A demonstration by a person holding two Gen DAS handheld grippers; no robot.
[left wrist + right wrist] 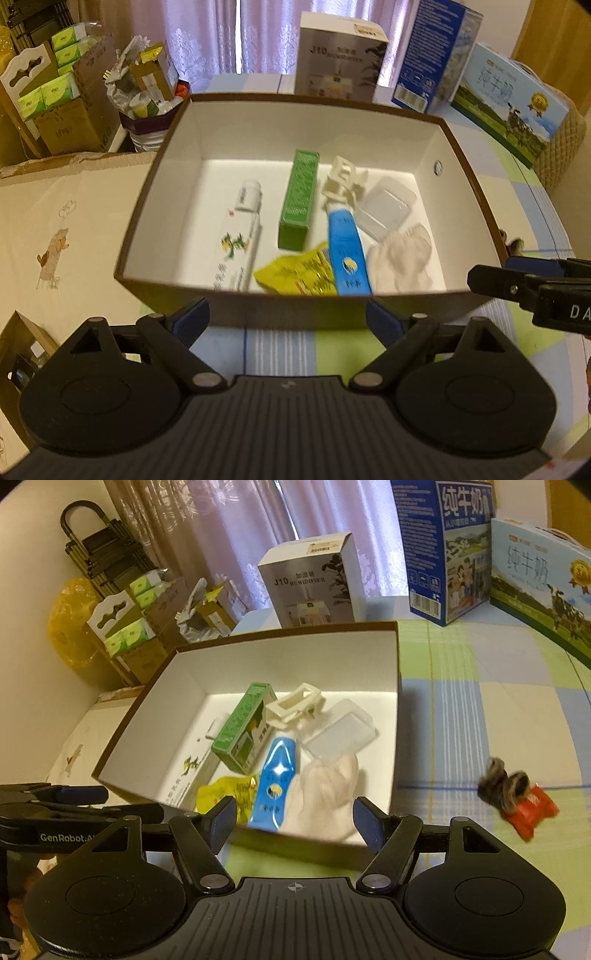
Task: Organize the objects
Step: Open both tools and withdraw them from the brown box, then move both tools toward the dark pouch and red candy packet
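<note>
A brown box (465,155) with a white inside stands on the checked cloth and holds a white tube (240,236), a green carton (299,199), a white clip (343,181), a blue tube (347,251), a yellow packet (295,275), a clear plastic case (386,210) and a white sock (402,258). My left gripper (286,317) hovers open just before the box's near wall, holding nothing. My right gripper (295,821) is open and empty over the near right corner of the box (397,657). Outside the box, a dark furry item (504,784) lies on a red packet (532,810).
Behind the box stand a white humidifier carton (314,583), a blue milk carton (447,550) and a pale milk case (539,590). A cardboard sheet (55,229) lies at left. Tissue packs and cardboard boxes (59,96) crowd the far left.
</note>
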